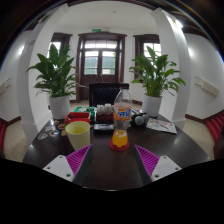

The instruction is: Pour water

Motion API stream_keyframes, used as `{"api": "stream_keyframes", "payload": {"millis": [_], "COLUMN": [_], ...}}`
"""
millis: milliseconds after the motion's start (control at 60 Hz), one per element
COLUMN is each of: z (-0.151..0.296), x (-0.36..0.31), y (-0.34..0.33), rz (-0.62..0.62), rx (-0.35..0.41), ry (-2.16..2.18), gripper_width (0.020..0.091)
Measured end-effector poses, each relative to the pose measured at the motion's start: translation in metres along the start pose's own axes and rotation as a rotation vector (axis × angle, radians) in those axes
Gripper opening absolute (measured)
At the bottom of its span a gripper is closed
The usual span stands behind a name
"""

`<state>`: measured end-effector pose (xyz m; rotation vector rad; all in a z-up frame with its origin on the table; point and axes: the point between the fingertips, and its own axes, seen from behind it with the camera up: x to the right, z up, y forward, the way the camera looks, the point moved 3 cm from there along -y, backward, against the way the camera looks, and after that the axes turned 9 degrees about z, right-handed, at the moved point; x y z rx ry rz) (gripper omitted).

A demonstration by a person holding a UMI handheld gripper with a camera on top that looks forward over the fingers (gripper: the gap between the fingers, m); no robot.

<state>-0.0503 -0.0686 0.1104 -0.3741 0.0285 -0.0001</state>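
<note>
A clear plastic bottle (121, 118) with orange drink in its lower part and a colourful label stands upright on the dark table (110, 170), just beyond my fingers and slightly right of their midline. A yellow-green cup (78, 134) stands to the bottle's left, ahead of my left finger. My gripper (112, 163) is open, its purple pads (77, 160) spread wide with nothing between them. Bottle and cup are both apart from the fingers.
A red container (78, 117) sits behind the cup. Small dark items and papers (158, 125) lie on the table's far side. Two large potted plants (57, 78) flank a dark chair (103, 93) before a wooden door.
</note>
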Motion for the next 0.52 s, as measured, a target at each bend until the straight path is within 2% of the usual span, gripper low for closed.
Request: {"api": "stream_keyframes", "payload": {"millis": [217,517], "z": [0.005,0.017], "x": [-0.008,-0.025], "y": [-0.069,-0.106], "rz": [-0.003,0.034], "rx": [0.038,0.076], "ry": [0.019,0.009], "gripper_width": [0.0832,0.0825]}}
